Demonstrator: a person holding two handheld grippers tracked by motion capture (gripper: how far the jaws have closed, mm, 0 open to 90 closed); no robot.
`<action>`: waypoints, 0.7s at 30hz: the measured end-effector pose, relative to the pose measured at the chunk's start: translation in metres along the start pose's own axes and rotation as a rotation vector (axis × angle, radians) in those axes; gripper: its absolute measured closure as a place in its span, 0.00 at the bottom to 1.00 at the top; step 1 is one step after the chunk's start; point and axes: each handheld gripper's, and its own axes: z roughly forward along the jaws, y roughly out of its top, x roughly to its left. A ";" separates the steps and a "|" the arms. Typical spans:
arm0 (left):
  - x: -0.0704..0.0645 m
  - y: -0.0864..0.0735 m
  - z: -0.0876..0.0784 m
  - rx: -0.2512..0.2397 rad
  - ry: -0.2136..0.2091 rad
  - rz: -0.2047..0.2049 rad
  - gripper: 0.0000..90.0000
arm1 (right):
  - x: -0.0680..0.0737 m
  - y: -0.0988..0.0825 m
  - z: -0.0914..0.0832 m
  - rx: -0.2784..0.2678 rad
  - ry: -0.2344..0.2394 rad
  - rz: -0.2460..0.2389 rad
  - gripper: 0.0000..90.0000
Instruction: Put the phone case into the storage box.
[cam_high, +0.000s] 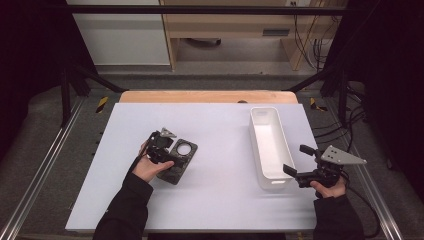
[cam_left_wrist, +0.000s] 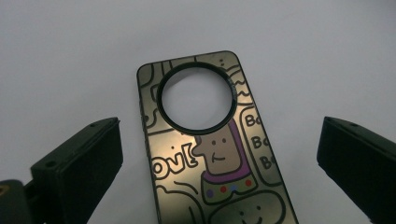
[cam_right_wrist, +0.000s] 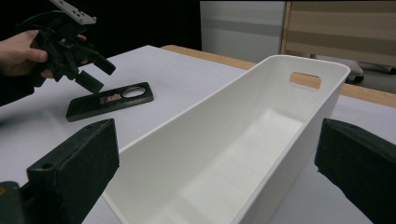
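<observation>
A dark phone case (cam_high: 180, 156) with a round hole and cartoon drawings lies flat on the white table (cam_high: 215, 200), left of centre. My left gripper (cam_high: 168, 149) hovers just above its near end, open. In the left gripper view the case (cam_left_wrist: 187, 158) lies between the two spread jaws of that gripper (cam_left_wrist: 218, 168), and nothing touches it. My right gripper (cam_high: 298, 159) is open beside the near right end of a white bin (cam_high: 270, 145). In the right gripper view its jaws (cam_right_wrist: 217, 172) straddle the bin's near end (cam_right_wrist: 261, 140). Farther off are the case (cam_right_wrist: 109, 101) and the left gripper (cam_right_wrist: 91, 72).
The long white bin holds nothing and has a handle slot (cam_right_wrist: 305, 80) in its far wall. A wooden strip (cam_high: 207, 96) runs along the table's far edge. Metal rails (cam_high: 45, 165) flank the table, with cables on the floor at the right (cam_high: 350, 120).
</observation>
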 end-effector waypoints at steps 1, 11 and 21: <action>0.000 0.000 0.001 0.007 -0.001 -0.001 0.00 | 0.000 0.000 0.000 0.001 -0.001 -0.001 0.01; -0.003 -0.001 0.010 0.048 0.014 0.005 0.00 | 0.000 0.000 0.000 0.000 0.001 -0.003 0.01; -0.002 -0.006 0.020 0.071 0.033 -0.007 0.02 | 0.000 0.000 0.000 0.001 0.001 -0.003 0.01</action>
